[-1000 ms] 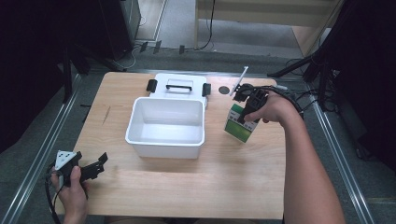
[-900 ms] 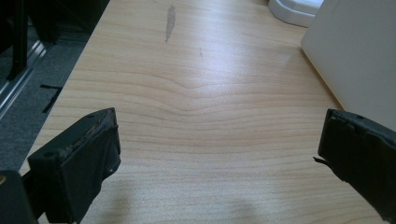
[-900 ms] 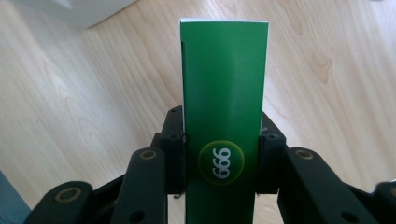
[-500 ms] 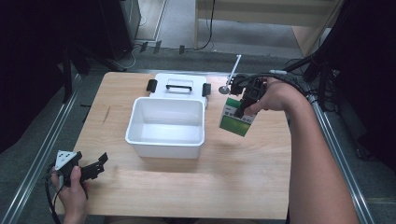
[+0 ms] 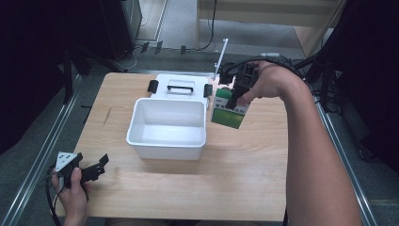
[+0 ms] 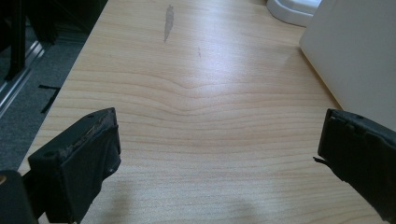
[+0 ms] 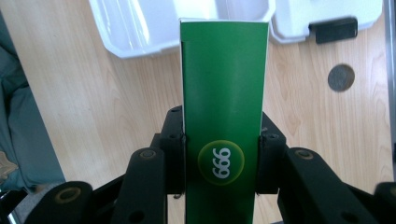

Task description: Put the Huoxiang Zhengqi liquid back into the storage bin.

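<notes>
My right gripper (image 5: 234, 100) is shut on a green carton (image 5: 229, 113) and holds it in the air just right of the white open box (image 5: 167, 127). In the right gripper view the green carton (image 7: 223, 116) stands between the two black pads (image 7: 266, 158), which press its sides, with the gripper (image 7: 219, 161) pointing down at the table and the white box (image 7: 140, 28) beyond. My left gripper (image 5: 101, 162) rests near the table's front left corner, open with nothing between its fingers (image 6: 79, 163). In the left gripper view the gripper (image 6: 217, 149) faces bare wood.
The box's white lid (image 5: 181, 87) with a black handle and two black latches lies behind the box. A round dark hole (image 7: 341, 77) sits in the wooden tabletop (image 5: 188, 188). A white rod (image 5: 220, 59) leans at the back edge. Metal rails run along both table sides.
The right hand has lifted the green carton off the table and carried it left, toward the white box. The left gripper has kept still.
</notes>
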A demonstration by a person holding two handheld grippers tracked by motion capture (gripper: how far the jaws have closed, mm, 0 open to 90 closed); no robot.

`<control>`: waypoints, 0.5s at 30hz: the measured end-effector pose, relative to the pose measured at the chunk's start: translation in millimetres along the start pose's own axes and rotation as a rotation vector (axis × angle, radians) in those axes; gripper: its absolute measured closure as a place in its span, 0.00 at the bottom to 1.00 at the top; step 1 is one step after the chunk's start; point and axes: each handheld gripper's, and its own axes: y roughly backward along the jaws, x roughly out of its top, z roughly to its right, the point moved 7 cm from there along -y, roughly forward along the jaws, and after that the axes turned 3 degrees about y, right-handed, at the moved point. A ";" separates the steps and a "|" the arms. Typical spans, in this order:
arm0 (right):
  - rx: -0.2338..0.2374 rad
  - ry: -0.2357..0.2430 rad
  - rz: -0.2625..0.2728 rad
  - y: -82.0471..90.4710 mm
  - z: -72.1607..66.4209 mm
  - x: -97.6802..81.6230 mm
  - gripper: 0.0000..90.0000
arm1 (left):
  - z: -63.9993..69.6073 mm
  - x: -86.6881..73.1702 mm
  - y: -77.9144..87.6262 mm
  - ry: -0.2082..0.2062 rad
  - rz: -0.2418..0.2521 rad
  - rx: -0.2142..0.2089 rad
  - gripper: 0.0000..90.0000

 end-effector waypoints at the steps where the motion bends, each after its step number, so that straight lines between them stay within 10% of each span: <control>1: 0.000 0.000 0.000 0.0 0.0 0.0 0.72 | 0.0 0.0 0.0 0.000 0.000 0.000 0.00; 15: 0.010 0.057 0.025 10.1 -8.9 42.0 0.72 | 0.3 0.1 -0.2 0.000 0.001 -0.002 0.00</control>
